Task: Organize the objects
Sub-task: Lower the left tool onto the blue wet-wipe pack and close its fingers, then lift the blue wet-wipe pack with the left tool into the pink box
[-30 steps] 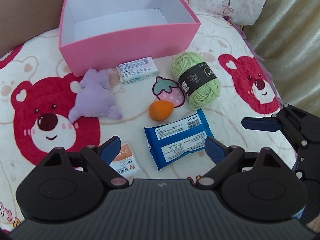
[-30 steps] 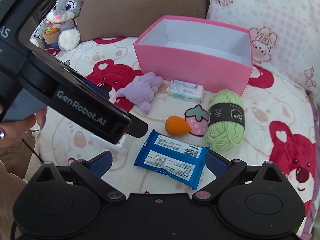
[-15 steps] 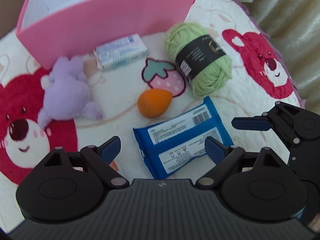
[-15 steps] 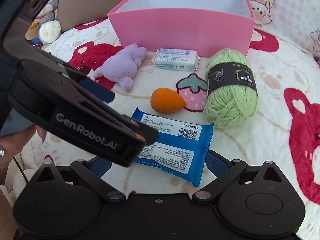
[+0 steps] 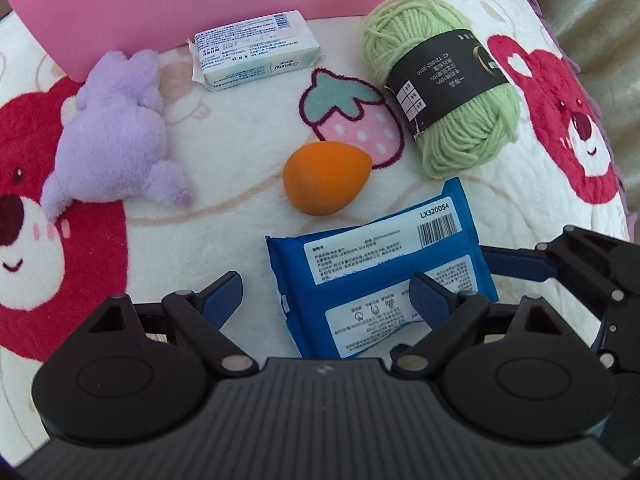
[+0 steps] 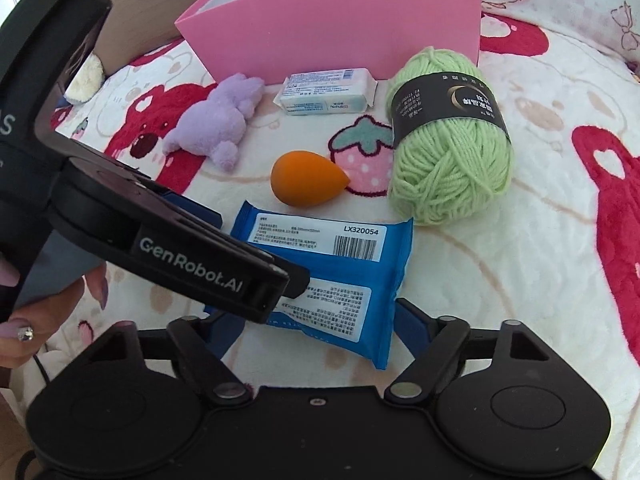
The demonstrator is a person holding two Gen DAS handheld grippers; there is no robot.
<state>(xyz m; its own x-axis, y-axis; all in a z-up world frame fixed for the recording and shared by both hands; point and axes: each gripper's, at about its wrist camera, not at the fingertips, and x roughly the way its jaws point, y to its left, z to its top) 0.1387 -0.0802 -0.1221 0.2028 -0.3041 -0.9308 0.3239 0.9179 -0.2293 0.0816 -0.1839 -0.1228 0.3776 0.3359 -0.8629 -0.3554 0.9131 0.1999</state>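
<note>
Grippers are dropping closer over the crinkly blue wipes pack (image 6: 328, 276): left gripper (image 5: 326, 292) gaping wide, right gripper (image 6: 316, 330) closing around it, fuzzy green yarn ball (image 6: 450, 156) looming bigger now.

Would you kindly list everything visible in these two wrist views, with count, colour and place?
box: 1, pink, at the back, open top.
tissue pack: 1, white and pale blue, just in front of the box.
plush toy: 1, purple, left of the tissue pack.
yarn ball: 1, green with black band, right side.
sponge: 1, orange, egg-shaped, centre.
wipes pack: 1, blue, nearest, between both grippers' fingers.
blanket: 1, cream with red bears, under everything.
left hand-held gripper: 1, black with blue pads, open over the wipes pack.
right hand-held gripper: 1, black, jaws closing around the wipes pack.
hand: 1, holding the left gripper.
</note>
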